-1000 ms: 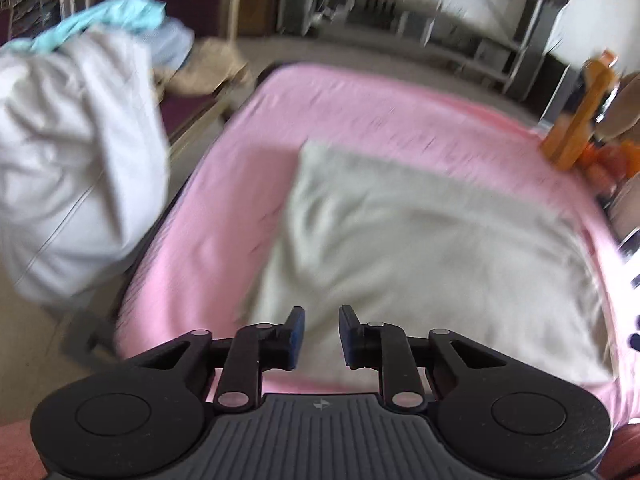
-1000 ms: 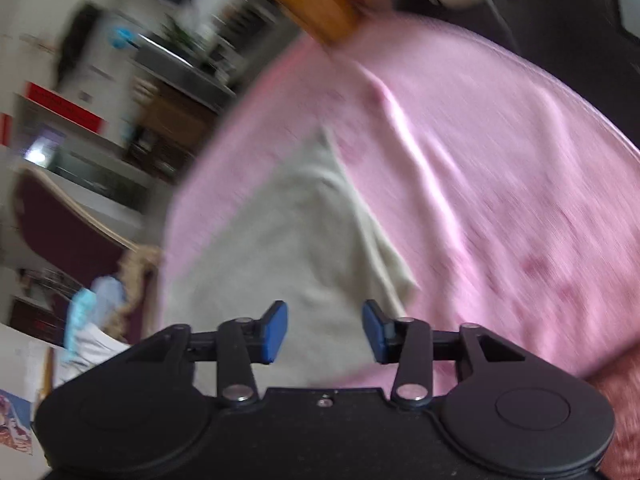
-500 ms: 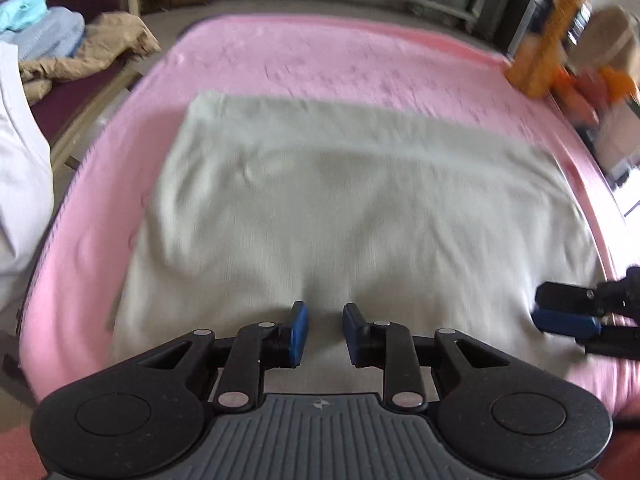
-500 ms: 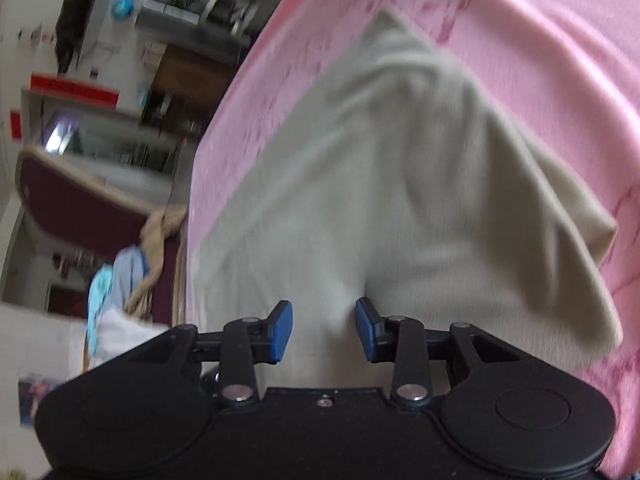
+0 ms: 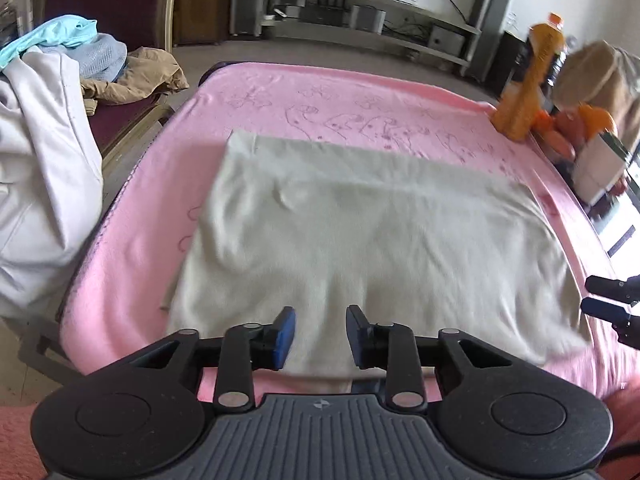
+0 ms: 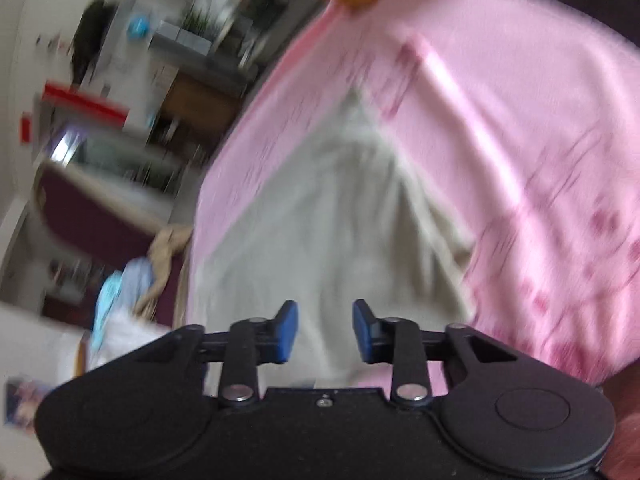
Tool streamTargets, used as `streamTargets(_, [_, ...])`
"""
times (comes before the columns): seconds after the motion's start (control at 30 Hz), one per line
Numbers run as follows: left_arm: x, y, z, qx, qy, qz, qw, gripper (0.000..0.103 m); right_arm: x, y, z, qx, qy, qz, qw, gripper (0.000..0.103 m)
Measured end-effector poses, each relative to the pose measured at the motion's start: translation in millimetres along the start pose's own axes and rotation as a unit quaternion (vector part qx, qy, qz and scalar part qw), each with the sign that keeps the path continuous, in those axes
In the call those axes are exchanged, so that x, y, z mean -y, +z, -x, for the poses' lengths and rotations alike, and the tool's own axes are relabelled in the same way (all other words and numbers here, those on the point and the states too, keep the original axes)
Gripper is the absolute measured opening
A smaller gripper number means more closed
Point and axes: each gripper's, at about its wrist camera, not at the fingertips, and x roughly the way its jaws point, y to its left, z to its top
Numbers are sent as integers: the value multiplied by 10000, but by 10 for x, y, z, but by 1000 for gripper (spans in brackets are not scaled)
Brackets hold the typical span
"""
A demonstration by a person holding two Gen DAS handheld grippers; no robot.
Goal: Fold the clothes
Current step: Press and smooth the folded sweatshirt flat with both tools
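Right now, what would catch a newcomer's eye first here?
A pale grey-green cloth garment lies spread flat across the big pink patterned blanket in the middle. To its left slumps a heap of white fabric. An orange plastic bottle stands at the blanket's far right corner.

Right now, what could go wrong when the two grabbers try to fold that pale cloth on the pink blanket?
The left gripper and right gripper are both open over the pale cloth, so a pinch might also catch the pink blanket underneath and drag it. The cloth already has wrinkles, which could get folded in. The orange bottle stands at the blanket's far right corner; tugging the blanket might tip it.
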Motion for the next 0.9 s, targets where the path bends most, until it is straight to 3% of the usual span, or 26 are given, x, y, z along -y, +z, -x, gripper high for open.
streamTargets(0.07, [96,34,-115,-146,7,51,9999,29,16,57,-48,384,44,-265,9989,29])
streamTargets(0.23, [203,20,-356,-676,244,-1,9974,29,208,126,-327,237,-38,-969,9950,30])
streamTargets(0.27, [194,-2,-353,-688,300,-57,9972,34,249,139,-383,198,-59,-1109,9936,27])
streamTargets(0.33, [165,-34,-331,-703,367,-163,9967,35,331,165,-494,120,-100,-1388,9902,12])
streamTargets(0.43, [82,-77,-262,-662,446,-257,9965,36,461,187,-275,438,-366,-1550,9863,11])
streamTargets(0.47, [55,-85,-222,-606,479,-260,9967,34,500,191,-185,553,-460,-1594,9846,12])
streamTargets(0.5, [28,-94,-183,-549,512,-264,9968,29,499,183,-121,640,-468,-1525,9851,26])
streamTargets(0.57, [-14,-89,-95,-373,408,-218,9982,23,470,158,-8,792,-426,-1310,9873,32])
streamTargets(0.63, [-44,-70,-3,-153,175,-136,9996,24,441,134,105,944,-384,-1094,9888,32])
streamTargets(0.73, [46,-61,-22,-99,42,-213,9997,25,317,97,17,574,62,-743,9956,33])
streamTargets(0.83, [176,-91,-193,-390,150,-472,9980,25,256,41,-242,-1,323,-794,9963,33])
streamTargets(0.9, [226,-133,-277,-538,373,-703,9954,37,275,38,-374,-257,123,-818,9962,33])
